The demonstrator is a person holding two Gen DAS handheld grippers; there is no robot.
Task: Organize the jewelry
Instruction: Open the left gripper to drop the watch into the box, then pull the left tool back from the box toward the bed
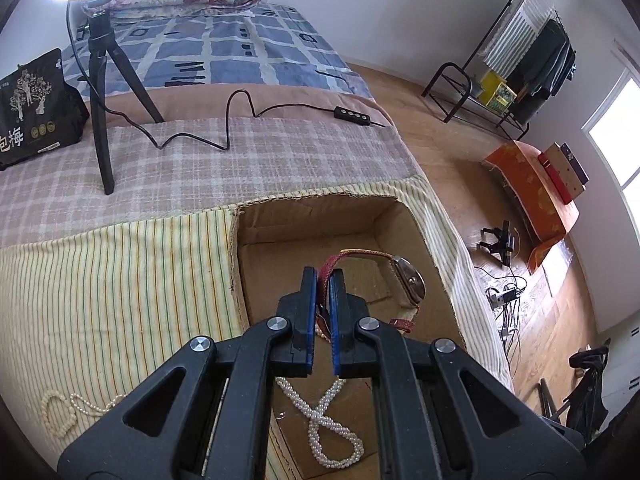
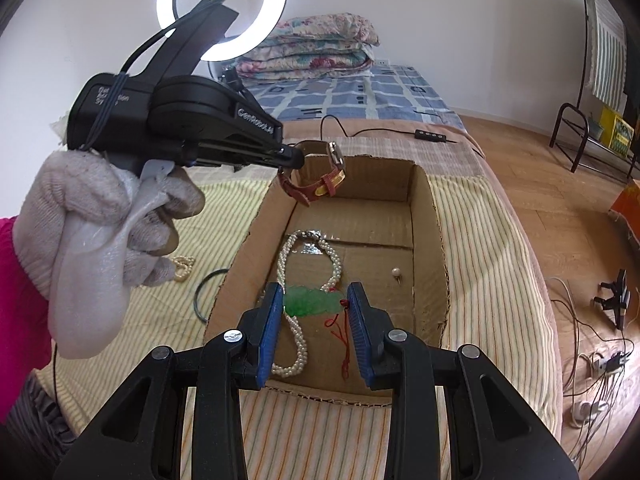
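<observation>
Bedroom, striped cloth [image 2: 480,248] over bed | cardboard box [image 2: 430,216] holds pearl necklace [image 2: 298,340] | left gripper [image 1: 324,280] pinches red-strapped watch [image 1: 408,280] above box | right gripper [image 2: 316,300] clamps green jade pendant [image 2: 312,300] over box | gloved hand [image 2: 100,216] grips left handle

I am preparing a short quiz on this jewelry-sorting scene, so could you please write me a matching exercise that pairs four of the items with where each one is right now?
Things:
1. watch
2. green pendant
3. pearl necklace
4. dark ring

Places:
A. lying on the floor of the cardboard box
B. lying on the striped cloth, left of the box
C. pinched between the right gripper's pads
D. hanging by its red strap from the left gripper, over the box

Pairs: 1-D, 2-C, 3-A, 4-B
</observation>
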